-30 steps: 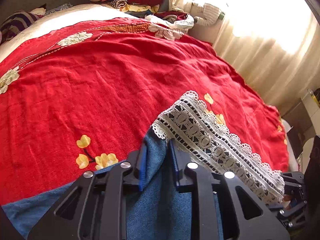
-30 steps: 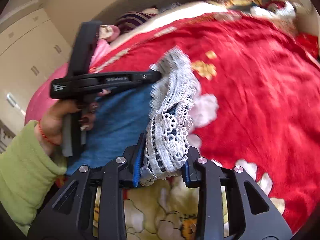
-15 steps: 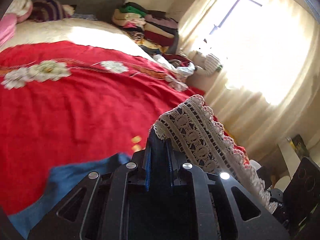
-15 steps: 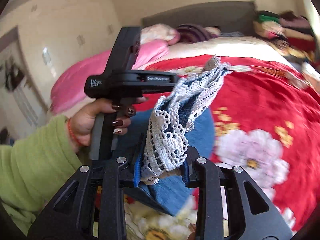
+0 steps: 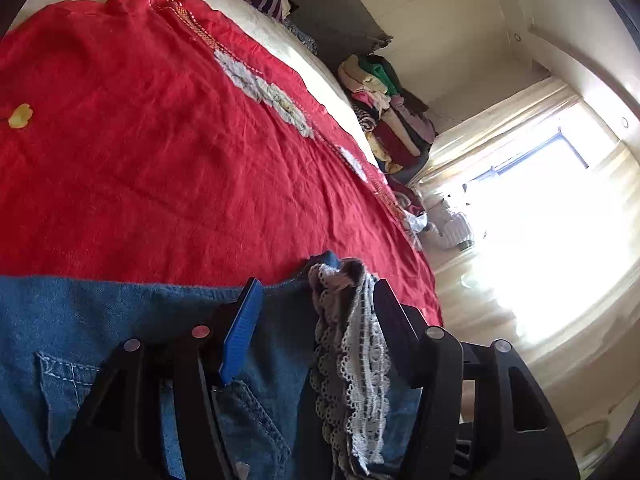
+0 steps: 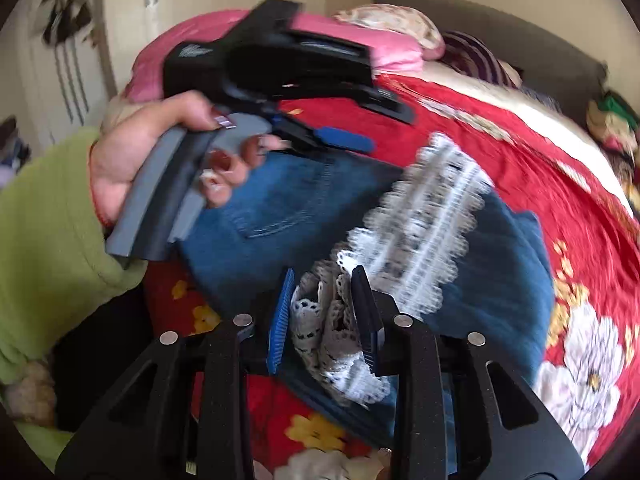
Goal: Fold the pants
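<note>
Right gripper point(image 6: 322, 312) clamped on bunched lace hem point(image 6: 332, 332). Left gripper point(image 5: 316, 312) jaws just opened, hem slack between, unpressed. Denim pants point(image 6: 280, 204) folded over on red bedspread point(image 5: 160, 140). Soft, limp, moderately heavy judged; doubled denim edge best gripped, lace snag-prone.

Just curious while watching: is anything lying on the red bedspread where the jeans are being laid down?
Nothing visible: the jeans already lie on the red bedspread, bare nearby. The clothes pile sits far off.
</note>
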